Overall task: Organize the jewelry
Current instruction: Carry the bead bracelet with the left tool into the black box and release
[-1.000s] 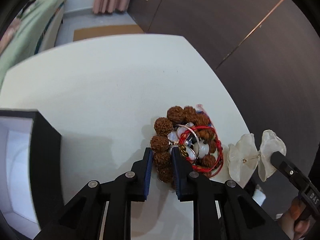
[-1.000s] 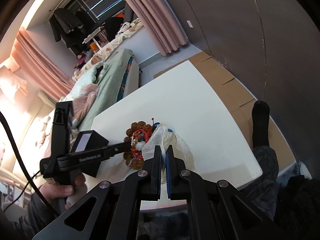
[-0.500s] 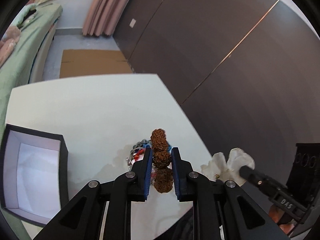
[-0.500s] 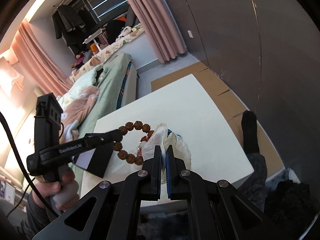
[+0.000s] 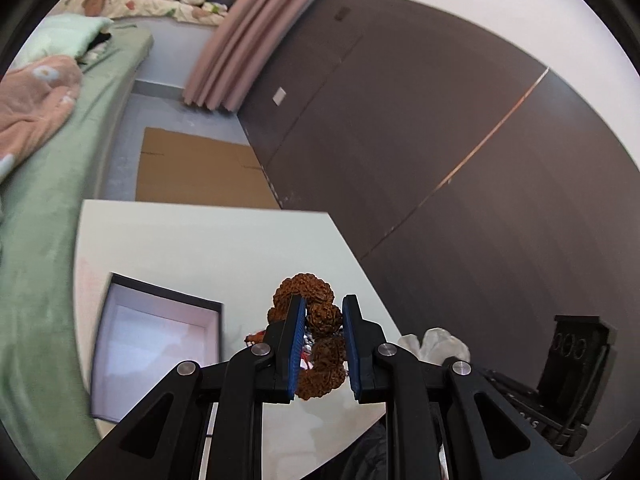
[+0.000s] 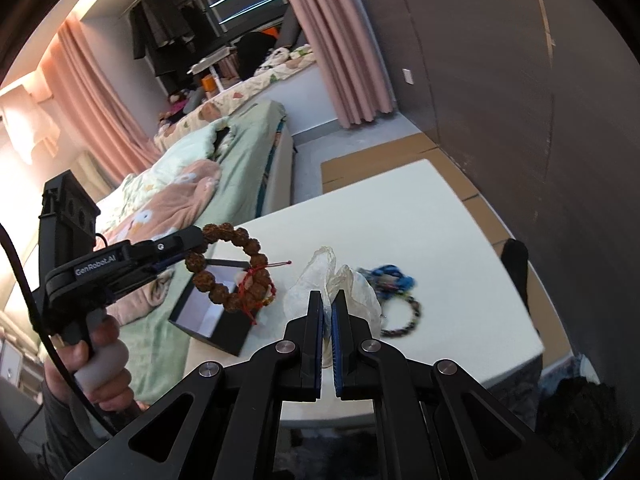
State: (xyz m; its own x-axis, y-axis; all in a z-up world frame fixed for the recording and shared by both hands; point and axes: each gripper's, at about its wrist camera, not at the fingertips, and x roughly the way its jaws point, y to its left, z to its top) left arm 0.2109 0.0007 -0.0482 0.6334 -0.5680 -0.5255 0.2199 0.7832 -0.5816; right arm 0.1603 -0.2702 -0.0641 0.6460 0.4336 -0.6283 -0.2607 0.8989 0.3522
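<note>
My left gripper point(image 5: 323, 312) is shut on a brown bead bracelet point(image 5: 320, 344) and holds it in the air above the white table point(image 5: 192, 248). In the right wrist view the bracelet point(image 6: 232, 268) hangs from it with a red cord bracelet point(image 6: 260, 288) tangled on. An open black box point(image 5: 152, 344) with a white inside lies at the table's left edge. My right gripper point(image 6: 328, 300) is shut on a clear plastic bag point(image 6: 344, 288). A blue bracelet point(image 6: 388, 276) and a dark bead bracelet point(image 6: 404, 320) lie on the table by the bag.
A bed with a green cover point(image 6: 224, 168) runs along the table's left side. A dark wall point(image 5: 440, 140) stands to the right. Cardboard point(image 5: 200, 172) lies on the floor beyond the table. The black box point(image 6: 216, 316) sits under the hanging bracelet.
My left gripper has closed on the brown bracelet and lifted it off the pile, up and left toward the box. The right gripper has kept hold of the bag.
</note>
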